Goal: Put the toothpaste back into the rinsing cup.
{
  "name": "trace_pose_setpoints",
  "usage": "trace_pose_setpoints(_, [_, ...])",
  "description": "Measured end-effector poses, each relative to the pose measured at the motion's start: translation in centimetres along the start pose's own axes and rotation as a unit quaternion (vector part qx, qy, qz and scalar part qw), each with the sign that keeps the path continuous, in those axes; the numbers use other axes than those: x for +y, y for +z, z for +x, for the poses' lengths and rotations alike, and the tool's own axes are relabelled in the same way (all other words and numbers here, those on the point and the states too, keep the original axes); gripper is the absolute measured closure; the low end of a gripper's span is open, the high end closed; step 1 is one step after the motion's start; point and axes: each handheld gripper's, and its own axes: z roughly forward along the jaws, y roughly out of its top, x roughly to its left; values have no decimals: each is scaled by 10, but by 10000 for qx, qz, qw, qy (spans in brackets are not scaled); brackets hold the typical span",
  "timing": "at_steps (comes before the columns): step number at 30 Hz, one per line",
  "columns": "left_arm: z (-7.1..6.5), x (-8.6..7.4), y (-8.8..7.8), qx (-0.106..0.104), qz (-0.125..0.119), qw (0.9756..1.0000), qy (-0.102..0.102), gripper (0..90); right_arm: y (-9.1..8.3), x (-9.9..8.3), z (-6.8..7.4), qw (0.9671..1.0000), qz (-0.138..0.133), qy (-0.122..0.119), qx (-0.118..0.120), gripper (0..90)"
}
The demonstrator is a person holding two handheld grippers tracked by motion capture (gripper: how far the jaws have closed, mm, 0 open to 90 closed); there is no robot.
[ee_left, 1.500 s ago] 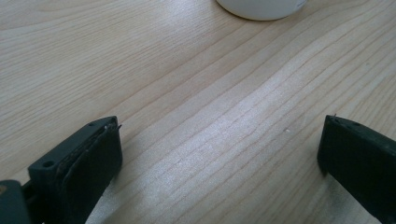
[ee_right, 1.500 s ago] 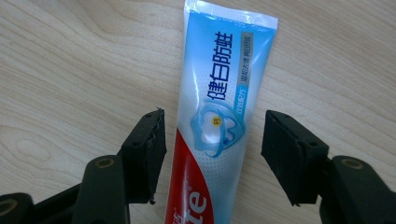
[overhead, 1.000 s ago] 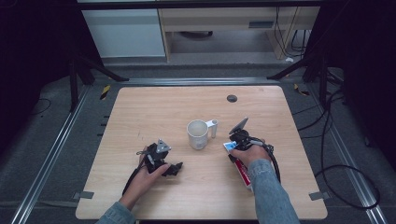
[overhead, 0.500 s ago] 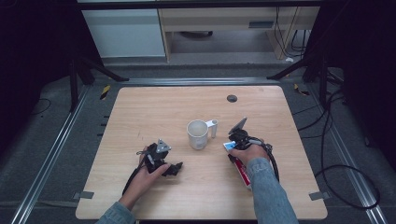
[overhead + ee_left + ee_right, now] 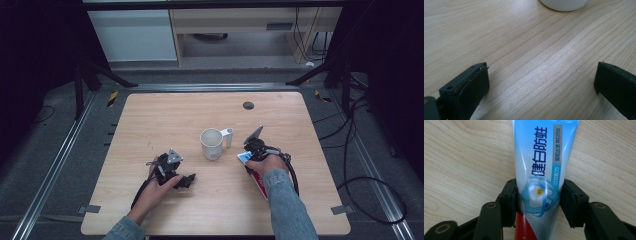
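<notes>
Left hand-held gripper [image 5: 187, 181]: lay low over the near-left part of the worktop, held in the person's left hand [image 5: 159, 186]; its jaws stood wide apart with nothing but bare wood between them, as the left gripper view showed.
Grey plate [image 5: 173, 157]: sat on top of the left hand-held gripper, on its far side.
Worktop [image 5: 150, 125]: pale wood with rounded corners, bearing all the things.
Mug [image 5: 212, 143]: white, upright, near the middle of the worktop, its handle turned to the right; it stood between the two hand-held grippers, apart from both; its base edge showed at the far end of the left gripper view [image 5: 564, 5].
Toothpaste tube [image 5: 541, 170]: blue and white with a red end, lay flat on the worktop just right of the mug [image 5: 246, 157].
Right hand-held gripper [image 5: 537, 202]: jaws had just been closing, with the tube between them; both pads lay against the tube's sides, clamped on it.
Right hand [image 5: 265, 164]: wrapped over the right hand-held gripper, a denim sleeve [image 5: 287, 205] running to the near edge.
Dark round cap [image 5: 248, 105]: set in the far right of the worktop, well apart from the rest.
</notes>
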Motion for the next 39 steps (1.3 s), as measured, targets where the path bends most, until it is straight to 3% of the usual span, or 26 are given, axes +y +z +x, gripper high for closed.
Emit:
trace_pose_setpoints(13, [0,0,0,3,3,10000,2,0,-6,0,3,9996,-3,-276,-32,704])
trace_pose_setpoints(23, [0,0,0,0,-3,10000,4,0,-10,2,4,9994,86,-338,-3,733])
trace_pose_setpoints(36, [1,0,0,4,-9,10000,24,0,-21,6,8,9984,186,-520,-152,738])
trace_pose_setpoints(37, [1,0,0,4,-8,10000,24,0,-23,5,5,9975,138,-670,-186,737])
trace_pose_setpoints(38, [1,0,0,6,-7,10000,25,0,-27,6,8,9991,199,-360,-141,737])
trace_pose_setpoints(39, [1,0,0,6,-7,10000,25,0,-27,6,8,9991,199,-360,-141,737])
